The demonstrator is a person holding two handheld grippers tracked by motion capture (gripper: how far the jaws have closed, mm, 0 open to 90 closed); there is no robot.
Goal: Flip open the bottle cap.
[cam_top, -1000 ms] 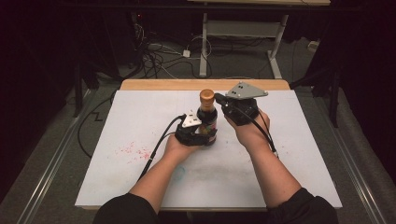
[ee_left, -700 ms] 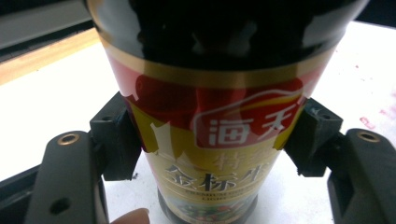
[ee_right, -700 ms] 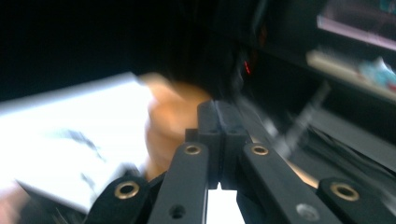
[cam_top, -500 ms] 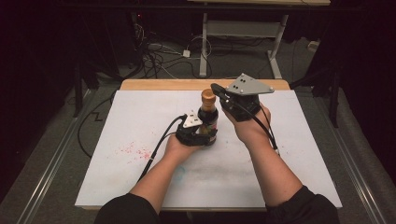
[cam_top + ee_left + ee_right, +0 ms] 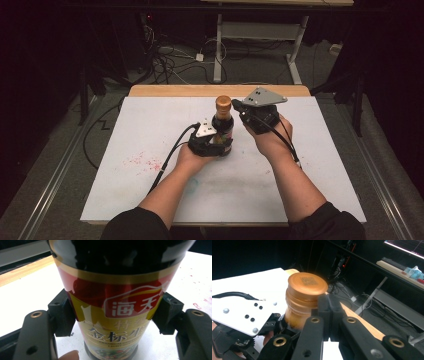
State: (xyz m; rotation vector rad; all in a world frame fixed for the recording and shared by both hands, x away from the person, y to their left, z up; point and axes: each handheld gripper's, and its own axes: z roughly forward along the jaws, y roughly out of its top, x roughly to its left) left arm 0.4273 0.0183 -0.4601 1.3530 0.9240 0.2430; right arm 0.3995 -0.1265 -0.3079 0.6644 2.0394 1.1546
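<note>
With the left hand-held gripper (image 5: 110, 315) clamped on the bottle (image 5: 223, 129), the right hand-held gripper (image 5: 329, 307), jaws closed empty, has edged up beside the cap (image 5: 307, 285), likely to open it.

- Lit from above, bright on the white table (image 5: 310, 165), dark all around it.
- Glare on the bottle (image 5: 120, 315) label; washed-out tabletop behind it.
- Slightly blurred bottle cap (image 5: 307, 285), glowing orange against a black, murky background.
- Soft and grainy overall in the high view.
</note>
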